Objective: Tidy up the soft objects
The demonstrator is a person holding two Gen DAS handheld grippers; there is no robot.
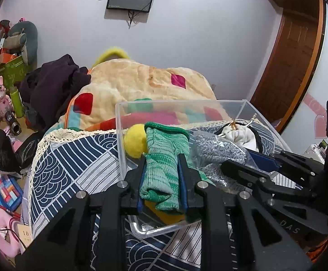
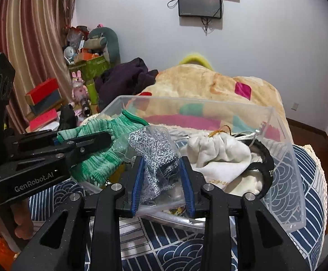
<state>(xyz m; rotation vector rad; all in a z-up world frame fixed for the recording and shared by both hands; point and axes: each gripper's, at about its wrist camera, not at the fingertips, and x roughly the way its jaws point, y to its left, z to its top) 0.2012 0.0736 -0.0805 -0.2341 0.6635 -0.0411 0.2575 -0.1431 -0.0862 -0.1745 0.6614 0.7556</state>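
Note:
A clear plastic box [image 1: 243, 103] [image 2: 286, 158] sits on a blue patterned cloth. My left gripper [image 1: 161, 160] is shut on a green knitted glove [image 1: 164, 158], held over the box's near left corner; it also shows in the right wrist view [image 2: 96, 153]. A yellow pom-pom [image 1: 134, 142] lies beside the glove. My right gripper [image 2: 161, 160] is shut on a grey knitted item in a clear bag [image 2: 157, 153] [image 1: 218, 149], over the box. A white drawstring pouch [image 2: 218, 153] [image 1: 236, 133] and a black band [image 2: 265, 160] lie inside the box.
A beige blanket with coloured patches [image 1: 141, 79] covers the bed behind the box. Dark clothes [image 1: 53, 83] lie on its left. Toys and boxes [image 1: 3, 90] clutter the floor at the left. A wooden door [image 1: 295, 45] is at the right.

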